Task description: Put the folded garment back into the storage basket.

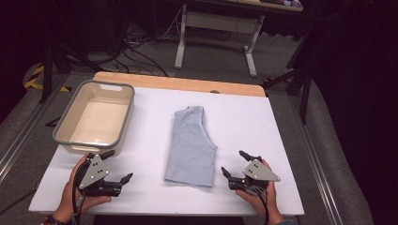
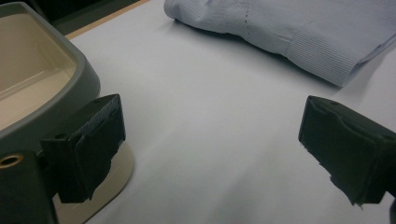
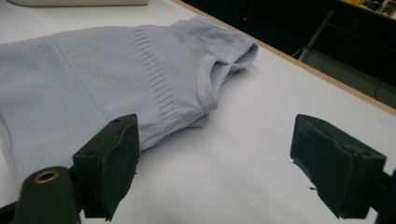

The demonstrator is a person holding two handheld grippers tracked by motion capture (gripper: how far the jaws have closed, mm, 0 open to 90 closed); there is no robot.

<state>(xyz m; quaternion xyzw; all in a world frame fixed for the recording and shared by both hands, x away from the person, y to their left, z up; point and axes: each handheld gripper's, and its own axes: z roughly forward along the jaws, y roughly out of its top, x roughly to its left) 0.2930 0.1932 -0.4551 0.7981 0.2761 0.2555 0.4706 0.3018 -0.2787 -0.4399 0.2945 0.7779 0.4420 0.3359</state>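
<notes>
A light blue knitted garment (image 1: 191, 146) lies folded lengthwise in the middle of the white table (image 1: 244, 122). My left gripper (image 1: 117, 166) rests on the table near the front left, open, nothing between its jaws, left of the garment (image 2: 299, 32). My right gripper (image 1: 233, 162) rests near the front right, open and empty, just right of the garment's lower edge (image 3: 93, 88). A hand holds each gripper.
A beige tub with a grey rim (image 1: 65, 123) stands at the table's left, close behind my left gripper; its wall (image 2: 56, 98) is beside the left jaw. A wooden strip (image 1: 187, 83) runs along the far edge. Cables and a desk frame (image 1: 216, 28) lie beyond.
</notes>
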